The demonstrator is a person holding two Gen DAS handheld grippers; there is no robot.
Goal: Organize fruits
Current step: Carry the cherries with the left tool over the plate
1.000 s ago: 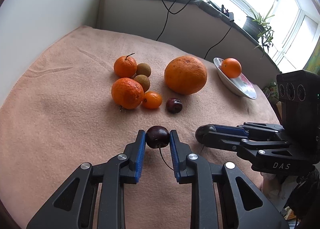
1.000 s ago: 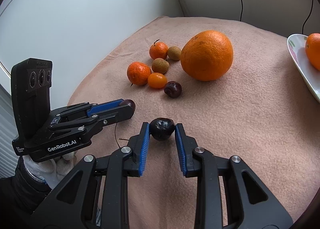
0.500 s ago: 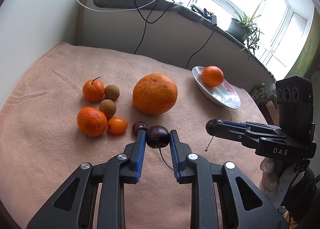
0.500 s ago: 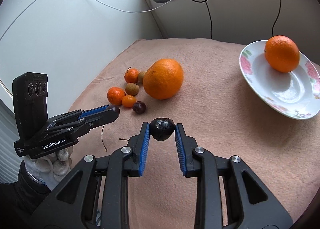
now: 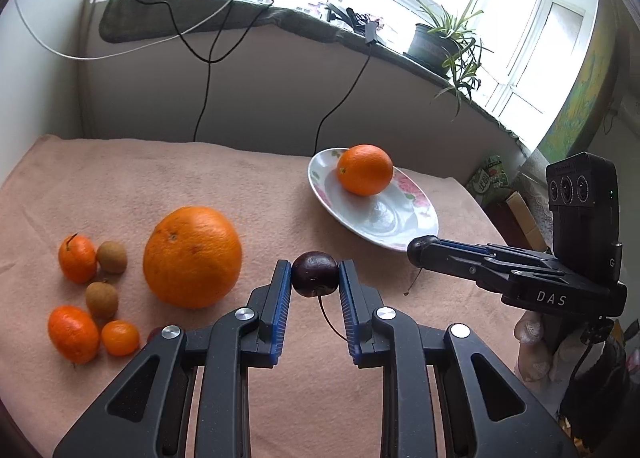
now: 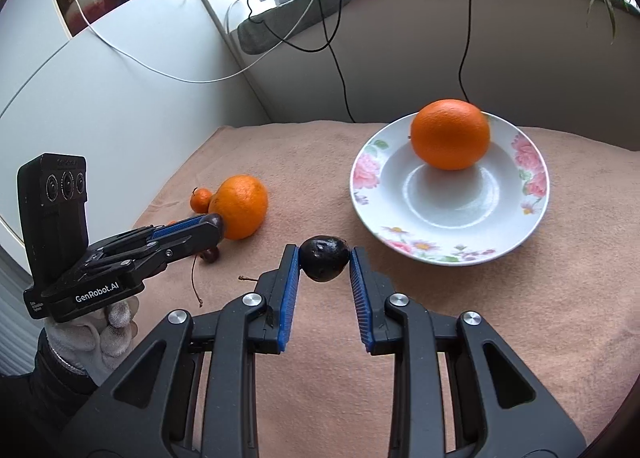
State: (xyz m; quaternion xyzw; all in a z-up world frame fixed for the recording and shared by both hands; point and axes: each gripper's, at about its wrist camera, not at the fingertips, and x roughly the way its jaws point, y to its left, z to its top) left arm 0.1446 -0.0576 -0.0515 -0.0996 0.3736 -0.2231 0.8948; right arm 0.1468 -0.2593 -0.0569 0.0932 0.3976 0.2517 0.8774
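Pink blanket (image 5: 120, 186) covers everything; left gripper (image 5: 315, 278) pinches one cherry (image 5: 315, 273), right gripper (image 6: 325, 258) pinches another cherry (image 6: 324, 258), both near the plate (image 6: 516, 234) holding an orange (image 6: 450, 134).

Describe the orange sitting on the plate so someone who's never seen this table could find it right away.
Start at the flowered white plate on the pink cloth, on the side toward the windowsill. The orange sits inside it near the far rim. It is the only fruit on a dish; the big orange and the small fruits lie on the bare cloth.

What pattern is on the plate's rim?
Pink flowers with green leaves on white; the plate shows best in the right wrist view.
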